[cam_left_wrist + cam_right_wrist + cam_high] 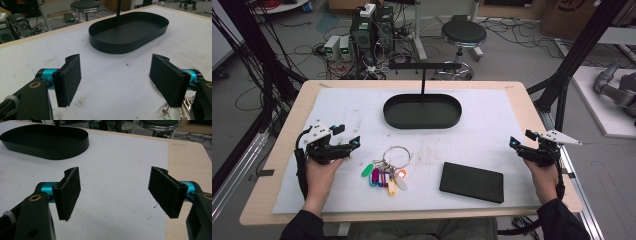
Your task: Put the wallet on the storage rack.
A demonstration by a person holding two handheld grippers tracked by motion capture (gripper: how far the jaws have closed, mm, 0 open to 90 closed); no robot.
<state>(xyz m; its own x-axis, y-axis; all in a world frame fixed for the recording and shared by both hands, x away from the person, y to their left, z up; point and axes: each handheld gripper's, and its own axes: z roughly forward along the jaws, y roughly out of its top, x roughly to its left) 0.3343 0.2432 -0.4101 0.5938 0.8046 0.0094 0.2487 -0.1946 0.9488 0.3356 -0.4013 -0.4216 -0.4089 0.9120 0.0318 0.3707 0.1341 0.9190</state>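
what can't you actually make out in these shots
- Key tags: any writing is too small in the high view.
- Key ring: in the left gripper view, mostly hidden behind the jaw and cut off by the bottom edge.
- Flat black case: high view too coarse to identify it.

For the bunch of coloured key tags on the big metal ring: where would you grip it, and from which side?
Grip the large metal ring at its far arc, coming straight down from above. It lies flat and bare on the white mat, while the coloured tags fan out loosely on the near side. The left gripper is closer.
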